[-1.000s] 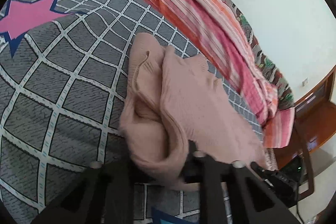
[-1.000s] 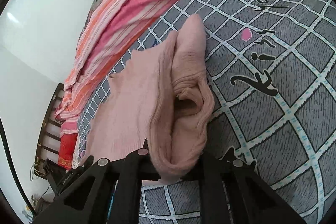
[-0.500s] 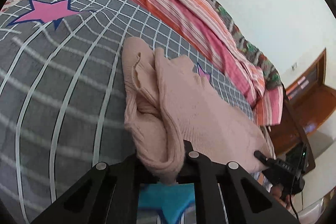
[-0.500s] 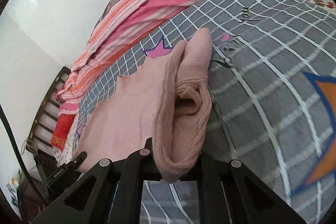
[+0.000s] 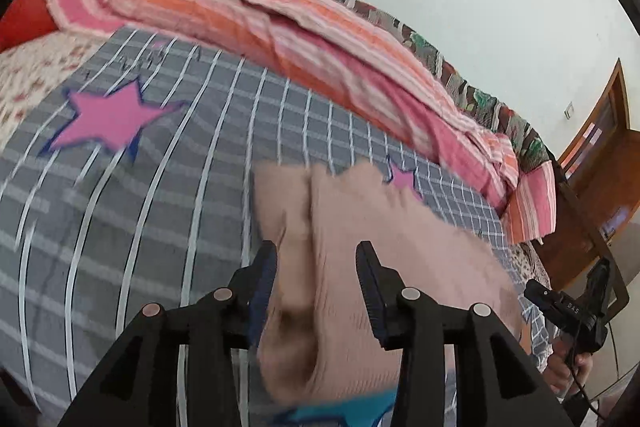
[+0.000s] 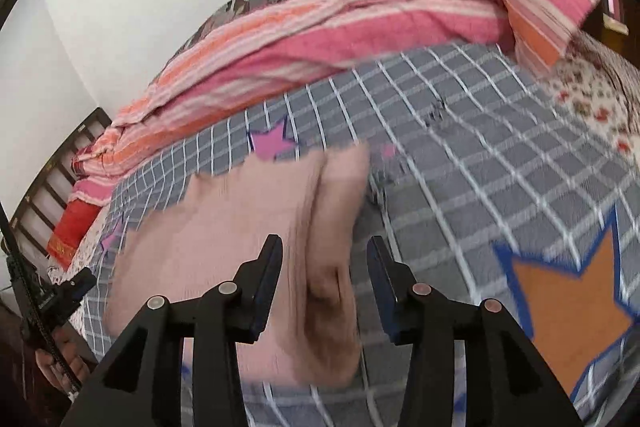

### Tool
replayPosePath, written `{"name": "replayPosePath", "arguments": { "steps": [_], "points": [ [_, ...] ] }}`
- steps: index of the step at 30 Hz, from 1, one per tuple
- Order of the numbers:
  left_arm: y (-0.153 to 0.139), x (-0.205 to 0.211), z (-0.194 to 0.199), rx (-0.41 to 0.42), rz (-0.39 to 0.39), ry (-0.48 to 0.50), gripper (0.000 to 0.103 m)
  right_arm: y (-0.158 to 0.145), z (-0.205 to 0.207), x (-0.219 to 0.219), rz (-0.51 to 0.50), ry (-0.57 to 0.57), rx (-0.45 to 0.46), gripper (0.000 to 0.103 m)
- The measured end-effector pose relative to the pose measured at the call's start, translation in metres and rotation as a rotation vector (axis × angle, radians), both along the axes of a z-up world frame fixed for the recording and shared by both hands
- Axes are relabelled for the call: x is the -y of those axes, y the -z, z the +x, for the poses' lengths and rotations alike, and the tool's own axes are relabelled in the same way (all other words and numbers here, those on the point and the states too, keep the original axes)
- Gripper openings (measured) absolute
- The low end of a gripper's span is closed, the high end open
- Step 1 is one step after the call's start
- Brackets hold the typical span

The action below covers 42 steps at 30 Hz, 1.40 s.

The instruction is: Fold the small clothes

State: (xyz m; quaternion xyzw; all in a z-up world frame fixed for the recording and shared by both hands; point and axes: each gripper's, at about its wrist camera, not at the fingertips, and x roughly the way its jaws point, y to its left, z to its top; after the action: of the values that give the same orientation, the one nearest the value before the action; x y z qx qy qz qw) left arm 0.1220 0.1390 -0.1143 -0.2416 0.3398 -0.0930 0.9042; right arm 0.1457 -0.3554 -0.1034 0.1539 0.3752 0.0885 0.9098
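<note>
Left gripper (image 5: 316,267) spread wide, nothing pinched; right gripper (image 6: 324,261) likewise spread. One pink garment (image 5: 360,267), blurred, lies folded on the grey checked sheet (image 5: 160,227) between and beyond both sets of fingers. One striped blanket (image 5: 300,39) bunched behind. Two pink stars (image 5: 108,119) in left view.
</note>
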Motion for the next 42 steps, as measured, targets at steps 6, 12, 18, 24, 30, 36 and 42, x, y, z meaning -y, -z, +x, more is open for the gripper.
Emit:
{"name": "replayPosePath", "arguments": {
  "steps": [6, 12, 18, 24, 30, 36, 42],
  "points": [
    [-0.002, 0.029, 0.064, -0.031, 0.068, 0.075, 0.039, -0.001, 0.049, -0.023, -0.046, -0.046, -0.019, 0.043],
    [0.022, 0.044, 0.113, -0.144, 0.082, 0.091, 0.038, 0.021, 0.089, -0.040, -0.093, -0.061, -0.097, 0.043],
    [0.042, 0.052, 0.131, -0.186, 0.132, 0.079, 0.012, 0.039, 0.114, -0.049, -0.139, -0.051, -0.163, 0.037],
    [0.029, 0.024, 0.118, -0.076, 0.043, 0.024, 0.007, 0.029, 0.123, -0.059, -0.121, -0.109, -0.089, 0.006],
    [0.054, 0.021, 0.125, -0.159, 0.035, 0.017, 0.008, 0.054, 0.146, -0.061, -0.165, -0.078, -0.194, 0.006],
    [0.037, 0.013, 0.112, -0.112, 0.028, 0.055, 0.024, 0.035, 0.130, -0.067, -0.223, -0.034, -0.169, 0.023],
    [0.026, -0.021, 0.091, -0.037, 0.149, -0.043, 0.053, 0.000, 0.095, -0.114, -0.217, -0.124, -0.061, 0.049]
  ]
}}
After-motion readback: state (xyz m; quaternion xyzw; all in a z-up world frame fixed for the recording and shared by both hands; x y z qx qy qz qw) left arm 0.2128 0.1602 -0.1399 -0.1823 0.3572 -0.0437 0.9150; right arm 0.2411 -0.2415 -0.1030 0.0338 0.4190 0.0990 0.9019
